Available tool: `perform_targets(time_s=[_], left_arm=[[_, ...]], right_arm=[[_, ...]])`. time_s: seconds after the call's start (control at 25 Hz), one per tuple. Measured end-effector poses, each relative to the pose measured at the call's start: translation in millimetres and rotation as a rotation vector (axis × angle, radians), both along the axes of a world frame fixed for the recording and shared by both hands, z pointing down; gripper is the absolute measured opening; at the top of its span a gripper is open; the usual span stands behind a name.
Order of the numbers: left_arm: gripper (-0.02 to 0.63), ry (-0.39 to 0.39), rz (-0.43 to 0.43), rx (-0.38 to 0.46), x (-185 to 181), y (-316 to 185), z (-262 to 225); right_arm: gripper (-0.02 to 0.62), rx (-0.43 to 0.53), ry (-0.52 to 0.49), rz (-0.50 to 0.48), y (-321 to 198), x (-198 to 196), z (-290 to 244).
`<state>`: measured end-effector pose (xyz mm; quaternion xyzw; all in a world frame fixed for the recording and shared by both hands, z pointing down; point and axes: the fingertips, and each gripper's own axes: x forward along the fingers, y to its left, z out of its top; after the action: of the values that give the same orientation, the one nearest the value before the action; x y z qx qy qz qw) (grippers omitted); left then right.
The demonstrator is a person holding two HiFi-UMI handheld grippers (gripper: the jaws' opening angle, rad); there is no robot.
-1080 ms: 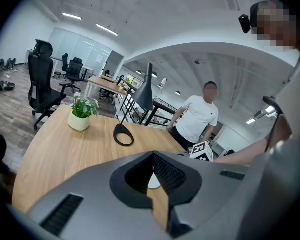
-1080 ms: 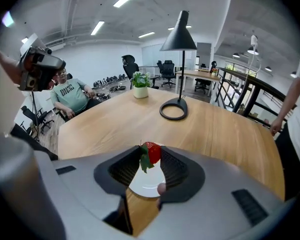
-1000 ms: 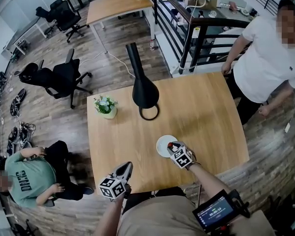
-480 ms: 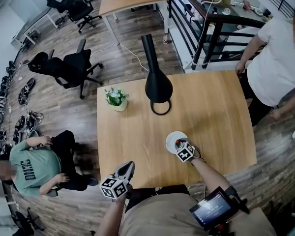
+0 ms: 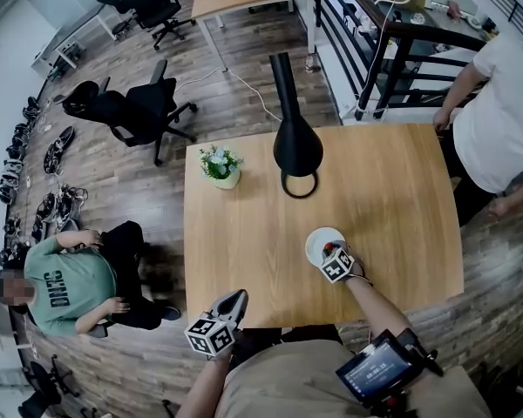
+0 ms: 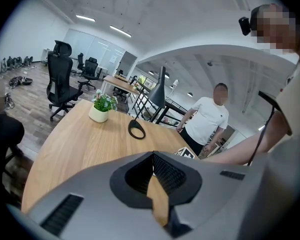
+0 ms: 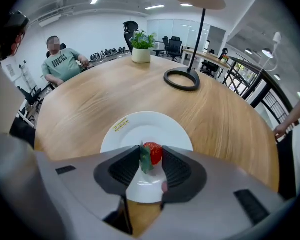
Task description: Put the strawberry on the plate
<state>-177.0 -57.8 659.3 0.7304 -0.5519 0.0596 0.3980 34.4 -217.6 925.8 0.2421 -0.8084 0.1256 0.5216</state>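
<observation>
Right gripper has dropped toward the white plate on the worktop, so the release looks close. Its jaws, partly closed, pinch the strawberry just above the plate's near half. The fruit is red and glossy, with a green leaf at its left. Left gripper hangs closed and empty, well apart.

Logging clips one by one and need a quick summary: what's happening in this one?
A person works at a wooden table with tongs in each hand. The right tongs are clamped on a strawberry, held low over a white plate and not yet released. The left tongs are shut and empty, off by the table's near edge. A black lamp and a small potted plant stand farther back.
</observation>
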Motion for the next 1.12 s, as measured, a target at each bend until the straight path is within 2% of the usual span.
perform_targets(time_s=[0.12,0.16,0.28,0.64,0.8,1.12], left_arm=[[0.003,-0.004,-0.004,-0.003,-3,3,-1],[0.003,-0.004,-0.005,-0.004,-3,4,-1],[0.003,0.003,-0.007,-0.002,-5,4,-3],[0.003,0.043,-0.053,0.078,-28,-16,-30],[0.003,0.064,-0.075,0.122,-38,-25,-47],[0.003,0.115,-0.1,0.213,-41,-38,-81]], right_arm=[[0.137,0.006,-0.034,0.016,0,0,-4],[0.187,-0.003,-0.058,0.026,1,-1,-8],[0.196,0.006,-0.128,0.061,3,-1,-26],[0.196,0.194,-0.318,0.2,-15,11,-125],[0.196,0.289,-0.448,0.252,-24,10,-181],[0.195,0.458,-0.642,0.245,-23,9,-315]])
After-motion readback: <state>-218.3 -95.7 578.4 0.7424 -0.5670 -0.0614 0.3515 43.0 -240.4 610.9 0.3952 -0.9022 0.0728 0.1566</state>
